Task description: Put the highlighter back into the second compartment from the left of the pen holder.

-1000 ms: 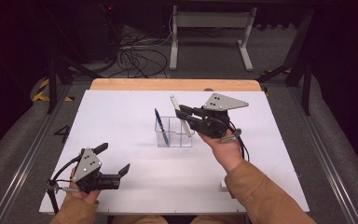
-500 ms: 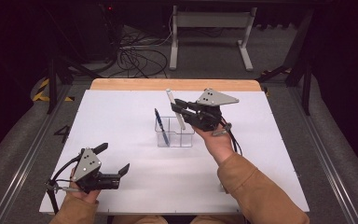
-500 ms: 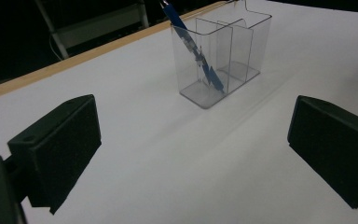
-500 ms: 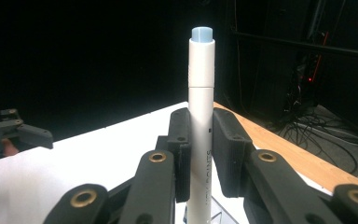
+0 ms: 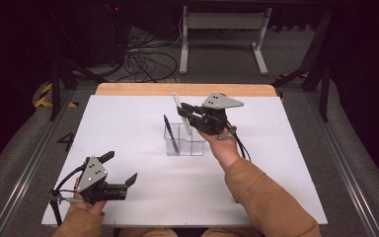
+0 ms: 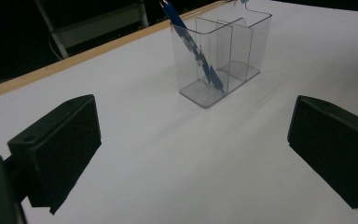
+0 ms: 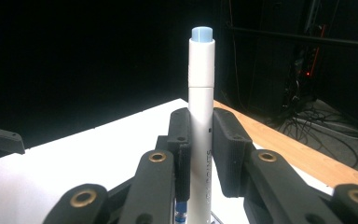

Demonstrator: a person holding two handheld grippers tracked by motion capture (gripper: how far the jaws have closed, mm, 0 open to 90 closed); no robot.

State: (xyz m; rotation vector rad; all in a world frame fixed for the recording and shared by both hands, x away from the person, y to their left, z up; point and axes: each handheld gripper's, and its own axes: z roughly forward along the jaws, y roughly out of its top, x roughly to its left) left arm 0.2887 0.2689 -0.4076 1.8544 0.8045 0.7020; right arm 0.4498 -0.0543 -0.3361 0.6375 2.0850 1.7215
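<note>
A clear plastic holder [image 5: 186, 143] with several compartments stands mid-table, and a blue pen [image 5: 170, 133] leans in its left compartment. My right gripper [image 5: 187, 117] is shut on a white marker [image 5: 179, 109] with a light blue end. The marker is held nearly upright and leans slightly left, with its lower end at the holder's top rim. In the right gripper view the pads clamp the marker [image 7: 201, 93] at mid-length. My left gripper [image 5: 122, 168] rests near the front left of the table, open with nothing between its fingers. Its view faces the holder [image 6: 223, 56] and the blue pen [image 6: 193, 44].
The white table top [image 5: 128, 123] has a wooden strip [image 5: 187, 89] along its far edge. Beyond it are cables [image 5: 143, 59] on the floor and a white frame stand [image 5: 222, 29]. Bare white surface lies around the holder.
My right gripper has carried the white marker left and down, from right of the holder to over its top. The left gripper has stayed in place.
</note>
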